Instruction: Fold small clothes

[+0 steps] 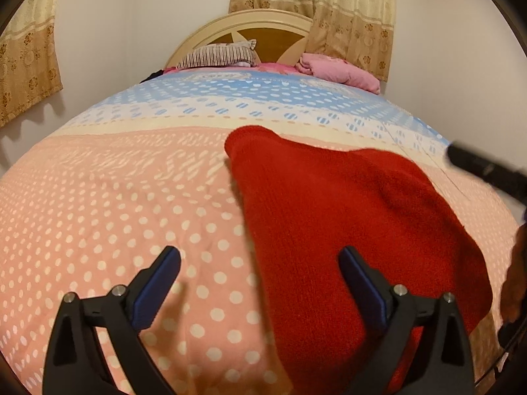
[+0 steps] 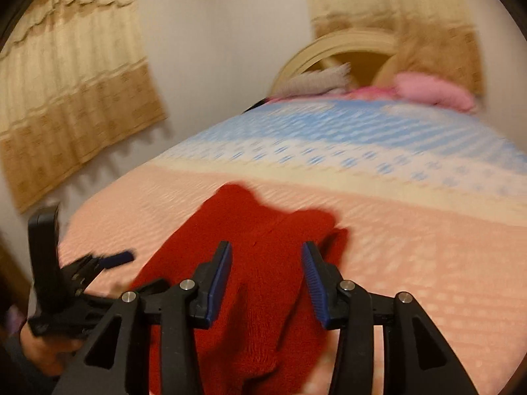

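Curtain [image 1: 28, 62], beige with brown flower band, hangs on white wall far left of the left tongs [image 1: 260, 263]. Bed [image 1: 98, 197] fills the view: bedspread pink with white dots under and ahead of the tongs, then cream strip, then blue band farther ahead. Left tongs spread wide, nothing between the pads. Red knit garment [image 1: 329, 214] lies flat on the bed, ahead and right of the left tongs, its near edge under the right finger. Striped pillow [image 1: 219, 53] and arched headboard [image 1: 263, 23] far ahead; pink blanket [image 1: 342, 70] and second curtain [image 1: 355, 16] ahead right. Right tongs [image 2: 266, 271] part open over the garment, pads not touching it; view blurred.
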The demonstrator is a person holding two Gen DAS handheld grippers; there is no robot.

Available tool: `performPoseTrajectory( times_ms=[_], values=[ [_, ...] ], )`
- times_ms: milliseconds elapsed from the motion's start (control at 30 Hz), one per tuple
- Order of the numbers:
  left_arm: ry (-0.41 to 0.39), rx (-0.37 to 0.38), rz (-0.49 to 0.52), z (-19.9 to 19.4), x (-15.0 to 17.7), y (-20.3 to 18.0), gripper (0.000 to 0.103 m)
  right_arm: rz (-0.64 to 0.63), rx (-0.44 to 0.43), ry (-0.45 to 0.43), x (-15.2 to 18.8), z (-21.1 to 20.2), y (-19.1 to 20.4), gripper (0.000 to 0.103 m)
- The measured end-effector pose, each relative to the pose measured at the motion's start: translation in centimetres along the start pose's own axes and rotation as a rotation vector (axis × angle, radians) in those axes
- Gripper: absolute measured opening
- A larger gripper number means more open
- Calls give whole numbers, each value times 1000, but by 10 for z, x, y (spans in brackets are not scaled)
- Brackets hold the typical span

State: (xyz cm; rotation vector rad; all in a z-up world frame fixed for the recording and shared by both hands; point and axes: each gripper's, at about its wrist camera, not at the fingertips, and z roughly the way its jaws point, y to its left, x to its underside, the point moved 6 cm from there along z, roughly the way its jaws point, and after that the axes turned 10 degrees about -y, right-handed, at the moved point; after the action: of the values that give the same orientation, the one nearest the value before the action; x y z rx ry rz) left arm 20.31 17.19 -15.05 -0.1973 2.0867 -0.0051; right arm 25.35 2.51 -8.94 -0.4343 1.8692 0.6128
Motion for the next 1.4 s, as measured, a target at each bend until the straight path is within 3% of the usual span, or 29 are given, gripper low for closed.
performPoseTrajectory(
  times_ms=[67, 133, 167, 233, 400, 533, 700, 900, 1400],
  values=[
    [5, 3, -7, 3, 2, -3, 101, 20, -133, 20, -1, -4, 13, 53],
    [7, 1, -12, 6, 3, -6, 103, 26, -223, 95, 12, 3, 25, 56],
    [7, 0, -16, 7, 4, -6, 103, 28, -224, 157, 25, 13, 26, 56],
    [11, 8, -23, 4, 6, -5, 103, 6, -117, 253, 53, 31, 10, 56],
    [-7, 18, -35, -15, 12, 2, 103, 54, -137, 219, 58, 22, -7, 56],
    [-27, 3, -13, -42, 11, -1, 103, 60, -122, 201, 52, 11, 6, 57],
    [-99, 10, 2, -85, -3, -11, 103, 46, -54, 82, 27, -32, 23, 58],
    [-130, 40, 2, -107, -9, -18, 103, -15, 4, -35, 7, -70, 37, 63],
    [-145, 37, 16, -114, -12, -25, 103, -24, 24, -42, 7, -87, 44, 65]
  ],
)
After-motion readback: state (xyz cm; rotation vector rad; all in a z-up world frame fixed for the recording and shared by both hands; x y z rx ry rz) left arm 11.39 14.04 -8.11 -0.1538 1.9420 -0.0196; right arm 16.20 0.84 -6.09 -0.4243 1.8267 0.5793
